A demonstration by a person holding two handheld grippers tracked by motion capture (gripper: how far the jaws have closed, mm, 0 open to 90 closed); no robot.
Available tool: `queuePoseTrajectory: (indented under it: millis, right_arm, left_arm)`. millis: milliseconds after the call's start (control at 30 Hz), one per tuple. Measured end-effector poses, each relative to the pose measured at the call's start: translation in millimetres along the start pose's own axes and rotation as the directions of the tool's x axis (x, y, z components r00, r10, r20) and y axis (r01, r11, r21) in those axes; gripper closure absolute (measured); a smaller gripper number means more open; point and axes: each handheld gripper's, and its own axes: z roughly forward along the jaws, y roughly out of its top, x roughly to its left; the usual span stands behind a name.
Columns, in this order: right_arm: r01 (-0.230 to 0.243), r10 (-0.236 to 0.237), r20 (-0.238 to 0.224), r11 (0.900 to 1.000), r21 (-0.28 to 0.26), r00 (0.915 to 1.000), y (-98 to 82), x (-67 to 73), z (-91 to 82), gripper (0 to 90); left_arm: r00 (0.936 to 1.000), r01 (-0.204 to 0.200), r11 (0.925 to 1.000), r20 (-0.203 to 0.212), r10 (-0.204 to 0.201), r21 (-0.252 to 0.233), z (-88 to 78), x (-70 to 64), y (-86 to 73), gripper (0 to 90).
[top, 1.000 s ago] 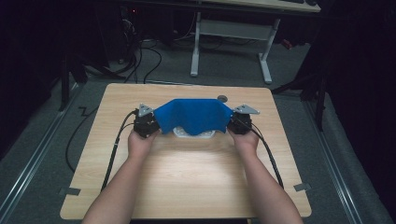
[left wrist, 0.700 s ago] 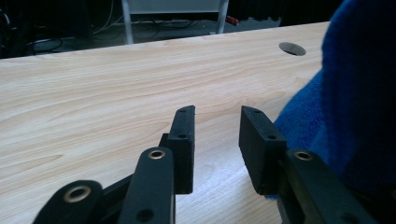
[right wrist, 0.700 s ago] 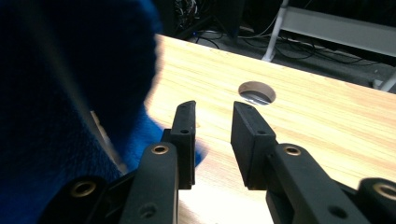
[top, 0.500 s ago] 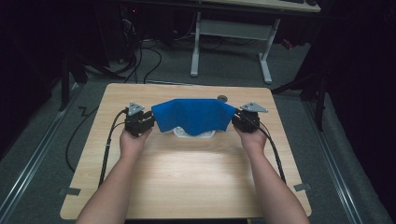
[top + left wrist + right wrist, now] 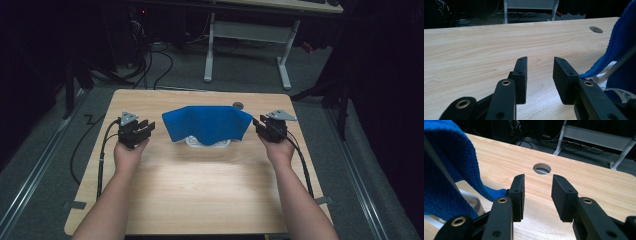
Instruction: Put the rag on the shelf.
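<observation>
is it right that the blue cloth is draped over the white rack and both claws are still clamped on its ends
Not quite. The blue cloth is draped over the white rack, but both claws are open and off it: the left claw and right claw show empty gaps in the two gripper views.

- I count one blue cloth [image 5: 207, 123], draped over one white rack [image 5: 208, 143].
- I see one wooden counter [image 5: 200, 185] with one round hole [image 5: 238, 105] in it.
- I have two grippers: the left gripper [image 5: 145, 129] and the right gripper [image 5: 259, 126].
- Each has two black fingers [image 5: 521, 75], four altogether.
- Two forearms reach in.
</observation>
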Motion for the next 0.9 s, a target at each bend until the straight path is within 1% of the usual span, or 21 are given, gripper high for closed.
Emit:
queuePoseTrajectory:
  millis: [33,67,167,200,300,333,400,433,467,500,533,600,633,667,700,733,767,800,833,867,900]
  right_arm:
    - [0.002,-0.002,0.0,1.0,-0.014,1.0,-1.2,-0.8,-0.7,64.3]
    - [-0.005,0.005,0.002,1.0,-0.015,1.0,-2.0,-1.0,-1.2,64.0]
    - [-0.006,0.006,0.003,1.0,0.004,1.0,-5.5,-2.0,-2.2,60.6]
    - [-0.006,0.005,0.007,1.0,0.008,1.0,-6.1,-1.9,-2.8,60.0]
    - [0.005,-0.006,0.002,1.0,0.012,1.0,-8.2,-1.1,-7.9,57.0]
    - [0.014,-0.014,0.003,1.0,0.006,0.9999,-9.3,-0.5,-11.0,57.1]
    - [0.023,-0.022,0.008,1.0,-0.008,0.9997,-12.0,-0.9,-16.9,56.5]
    - [0.023,-0.022,0.008,1.0,-0.008,0.9997,-12.0,-0.9,-16.9,56.5]
    - [0.013,-0.013,-0.004,1.0,0.005,0.9999,-14.1,-1.4,-22.3,55.7]
    - [0.013,-0.013,-0.004,1.0,0.005,0.9999,-14.1,-1.4,-22.3,55.7]
    - [0.014,-0.014,-0.009,1.0,0.009,0.9999,-16.1,-0.6,-29.0,54.4]
    - [0.025,-0.026,-0.014,0.999,-0.019,0.9996,-19.5,2.3,-37.1,53.4]
    - [0.041,-0.041,0.001,0.999,-0.032,0.9992,-21.8,4.8,-42.2,52.1]
    - [0.053,-0.053,0.002,0.998,-0.025,0.9986,-24.0,8.0,-48.4,50.2]
    - [0.053,-0.053,0.002,0.998,-0.025,0.9986,-24.0,8.0,-48.4,50.2]
    - [0.056,-0.056,-0.003,0.998,-0.012,0.9984,-25.0,10.0,-51.6,48.7]
    - [0.077,-0.077,-0.025,0.997,-0.007,0.9967,-28.6,17.1,-64.4,46.9]
    - [0.09,-0.091,-0.026,0.996,-0.025,0.9955,-30.7,19.9,-69.8,46.6]
    - [0.103,-0.104,-0.026,0.994,-0.047,0.9942,-34.0,24.9,-78.8,45.9]
    - [0.112,-0.113,-0.034,0.993,-0.044,0.993,-36.1,28.6,-85.6,43.9]
    - [0.118,-0.119,-0.046,0.993,-0.025,0.9918,-37.9,32.3,-91.5,42.1]
  left_arm:
    - [1.0,0.001,1.0,0.0,-0.001,0.001,-0.5,0.3,-0.2,64.5]
    - [1.0,0.002,1.0,0.003,-0.002,0.0,-1.2,0.7,-0.6,64.2]
    - [0.9999,0.009,1.0,0.009,-0.009,-0.002,-3.8,1.0,-3.1,62.4]
    - [0.9999,0.01,0.9999,0.01,-0.01,0.009,-4.7,1.1,-3.6,61.8]
    - [1.0,0.006,1.0,0.007,-0.006,-0.005,-8.7,0.0,-6.0,59.7]
    - [0.9998,0.018,0.9998,0.003,-0.018,-0.008,-13.1,-0.5,-8.2,58.6]
    - [0.9997,0.019,0.9998,-0.012,-0.019,-0.003,-17.6,-1.8,-10.5,56.7]
    - [0.9997,0.019,0.9998,-0.012,-0.019,-0.003,-17.6,-1.8,-10.5,56.1]
    - [0.9997,0.017,0.9998,-0.015,-0.017,-0.006,-23.6,-4.0,-13.7,55.7]
    - [0.9997,0.017,0.9998,-0.015,-0.017,-0.006,-23.6,-4.0,-13.7,55.2]
    - [0.9998,0.013,0.9999,-0.018,-0.014,-0.009,-31.3,-6.6,-17.5,54.6]
    - [0.9998,0.007,0.9999,-0.018,-0.008,-0.011,-38.0,-9.0,-20.6,53.7]
    - [0.9998,0.007,0.9999,-0.018,-0.008,-0.011,-38.0,-9.0,-20.6,53.3]
    - [0.9998,0.017,0.9998,-0.009,-0.017,-0.012,-47.1,-12.1,-25.1,52.6]
    - [0.9998,0.017,0.9998,-0.009,-0.017,-0.012,-47.1,-12.1,-25.1,52.3]
    - [0.9998,0.019,0.9996,0.001,-0.019,-0.02,-55.3,-15.7,-29.5,52.3]
    - [0.9997,0.021,0.9995,0.012,-0.021,-0.023,-64.4,-20.5,-34.8,52.2]
    - [0.9995,0.02,0.9995,0.025,-0.02,-0.023,-72.1,-25.4,-39.8,52.1]
    - [0.9995,0.02,0.9995,0.025,-0.02,-0.023,-72.1,-25.4,-39.8,51.6]
    - [0.9993,0.014,0.9997,0.035,-0.013,-0.019,-78.5,-30.0,-43.7,51.1]
    - [0.9989,-0.005,0.9998,0.047,0.006,-0.018,-92.1,-39.3,-52.0,50.8]
